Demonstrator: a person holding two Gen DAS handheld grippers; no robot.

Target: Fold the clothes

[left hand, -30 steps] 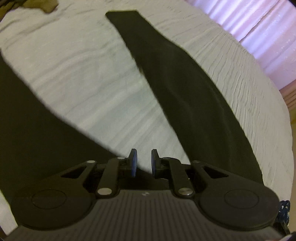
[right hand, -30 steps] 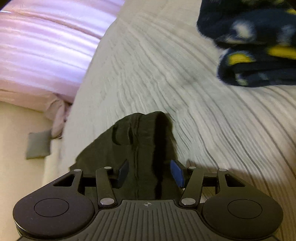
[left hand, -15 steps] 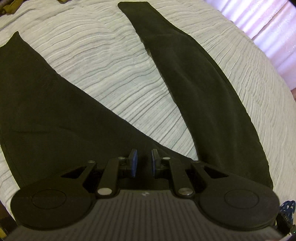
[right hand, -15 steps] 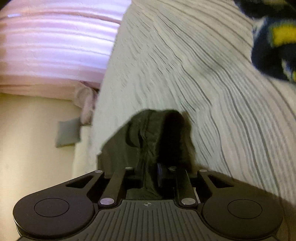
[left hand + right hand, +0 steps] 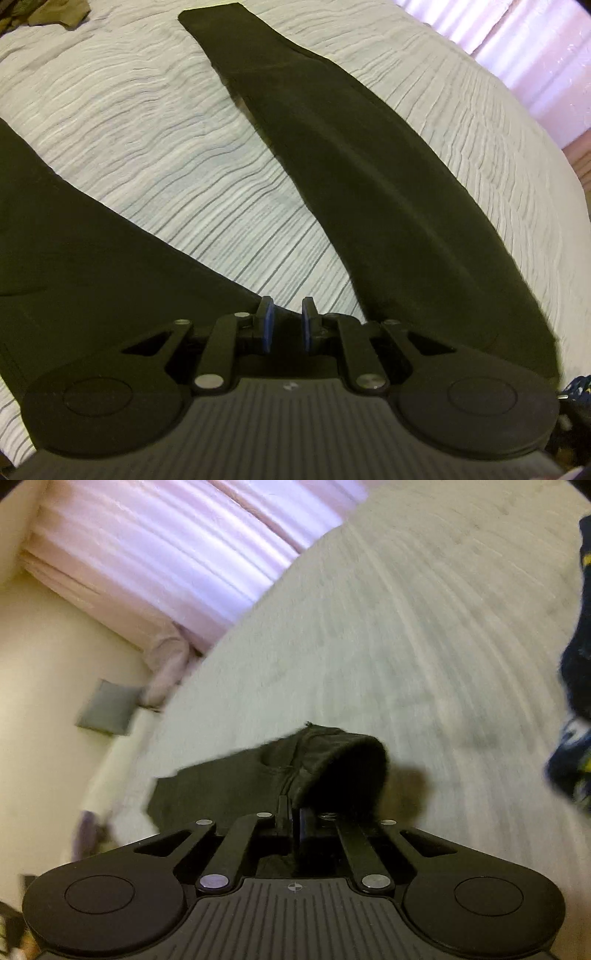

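Observation:
Black trousers (image 5: 369, 177) lie spread on the pale ribbed bedcover (image 5: 155, 140), one leg running to the far middle, the other leg (image 5: 74, 258) going off left. My left gripper (image 5: 287, 319) hovers at the crotch where the legs part, its blue pads a narrow gap apart with nothing clearly between them. In the right wrist view my right gripper (image 5: 291, 816) is shut on a bunched edge of the black trousers (image 5: 295, 768), which rises in a fold just ahead of the fingers.
A navy garment with yellow and white print (image 5: 576, 709) lies at the right. An olive garment (image 5: 55, 11) sits at the far left corner. Pink curtains (image 5: 177, 554) hang past the bed's edge, with a cream floor and a grey cloth (image 5: 107, 709) below.
My right gripper went from open around the trouser edge to shut on it, and its view swung left and blurred. The left gripper kept its narrow gap and shifted slightly over the crotch.

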